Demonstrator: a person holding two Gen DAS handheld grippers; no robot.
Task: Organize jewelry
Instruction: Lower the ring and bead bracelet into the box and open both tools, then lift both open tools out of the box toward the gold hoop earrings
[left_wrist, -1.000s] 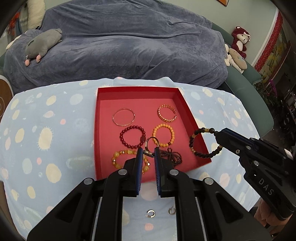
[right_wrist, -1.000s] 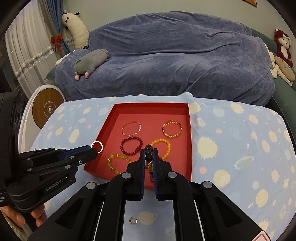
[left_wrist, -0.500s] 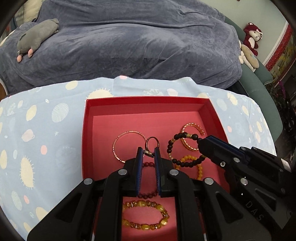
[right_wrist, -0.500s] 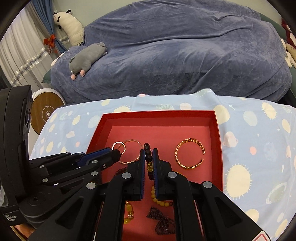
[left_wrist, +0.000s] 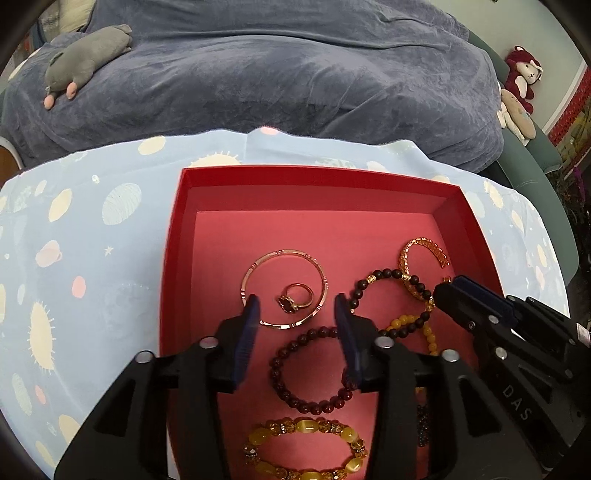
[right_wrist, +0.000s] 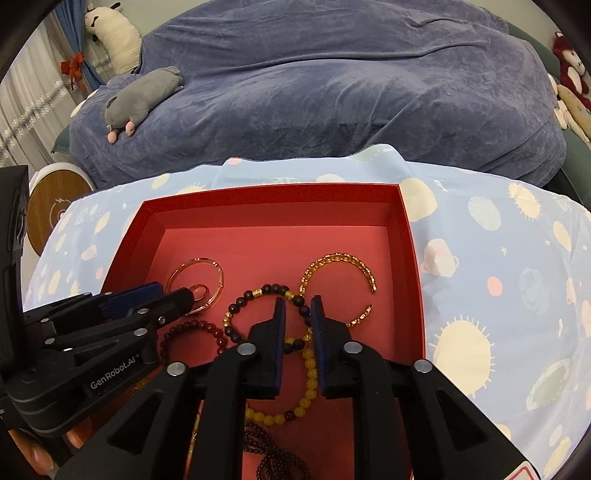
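A red tray (left_wrist: 177, 258) (right_wrist: 406, 229) lies on the blue cloth. My left gripper (left_wrist: 297, 314) is open just above it; a small gold ring (left_wrist: 295, 297) lies loose inside the thin rose-gold bangle (left_wrist: 321, 273). My right gripper (right_wrist: 297, 314) is open a little, and the dark bead bracelet (right_wrist: 240, 301) (left_wrist: 384, 274) lies on the tray floor between its fingers, overlapping the gold cuff (right_wrist: 343, 258) and the yellow bead bracelet (right_wrist: 310, 384). A dark red bead bracelet (left_wrist: 280, 373) and an amber bracelet (left_wrist: 306, 424) lie nearer.
A dark beaded necklace (right_wrist: 269, 450) lies at the tray's near edge. A blue-covered sofa (left_wrist: 295, 74) with a grey plush toy (left_wrist: 85, 48) stands behind the table. A round wooden stool (right_wrist: 48, 214) is at the left. Plush toys (left_wrist: 521, 74) sit at the right.
My left gripper opened and let the gold ring drop inside the thin bangle. My right gripper opened a little and the dark bead bracelet now lies on the tray. Both moved lower.
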